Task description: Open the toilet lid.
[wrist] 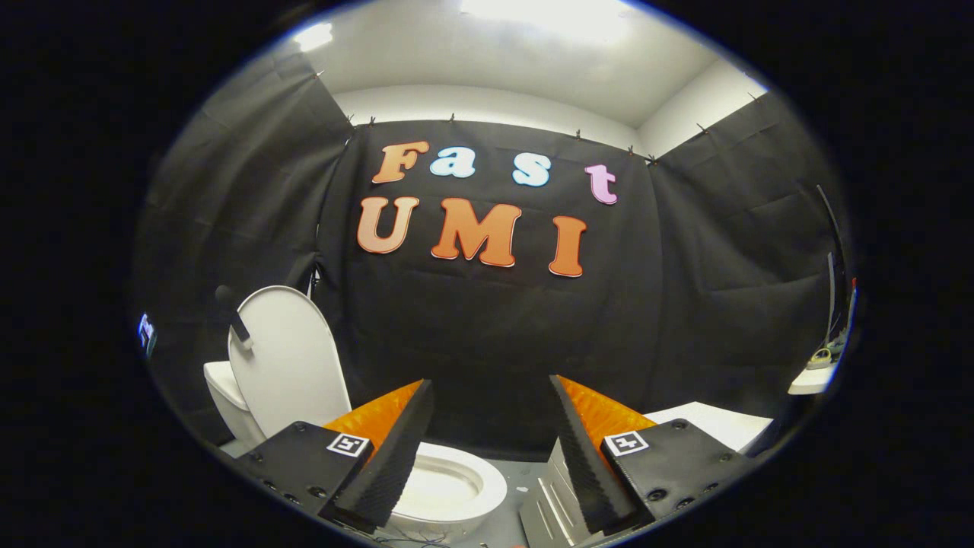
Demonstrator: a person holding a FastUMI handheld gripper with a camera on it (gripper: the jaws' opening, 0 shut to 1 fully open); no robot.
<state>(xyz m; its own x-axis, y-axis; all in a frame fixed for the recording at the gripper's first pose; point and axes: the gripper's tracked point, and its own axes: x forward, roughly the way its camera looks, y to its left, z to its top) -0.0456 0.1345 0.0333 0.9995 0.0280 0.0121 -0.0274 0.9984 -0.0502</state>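
Booth: black cloth walls (pixel 487 320) hang on three sides under a white ceiling (pixel 487 61) with a bright light.
Gripper: gripper (pixel 491 399) points toward the back cloth, its two fingers spread wide apart with nothing between them.
Left finger: finger (pixel 388 457) rises in front of the toilet seat, covering the seat's near left part.
Right finger: its ridged inner face is turned toward the gap; it stands over a grey metal plate (pixel 544 498) low down.
Gap: through the space between the fingers the back cloth and a strip of grey floor show.
Seat: white toilet seat (pixel 487 476) lies flat, just ahead of and below the left finger, its oval opening showing.
Lid: toilet lid (pixel 293 358) stands upright, already raised, beyond the left finger and to its left, leaning back toward the cloth.
Handle: a dark bar (pixel 237 323) sticks out at the lid's upper left edge; what it is fixed to I cannot tell.
Tank: white body (pixel 224 396) of the toilet shows behind and left of the lid.
Right side: a white flat surface (pixel 715 422) lies beyond the right finger; farther right a small white shelf (pixel 810 380) holds some small items too blurred to name.
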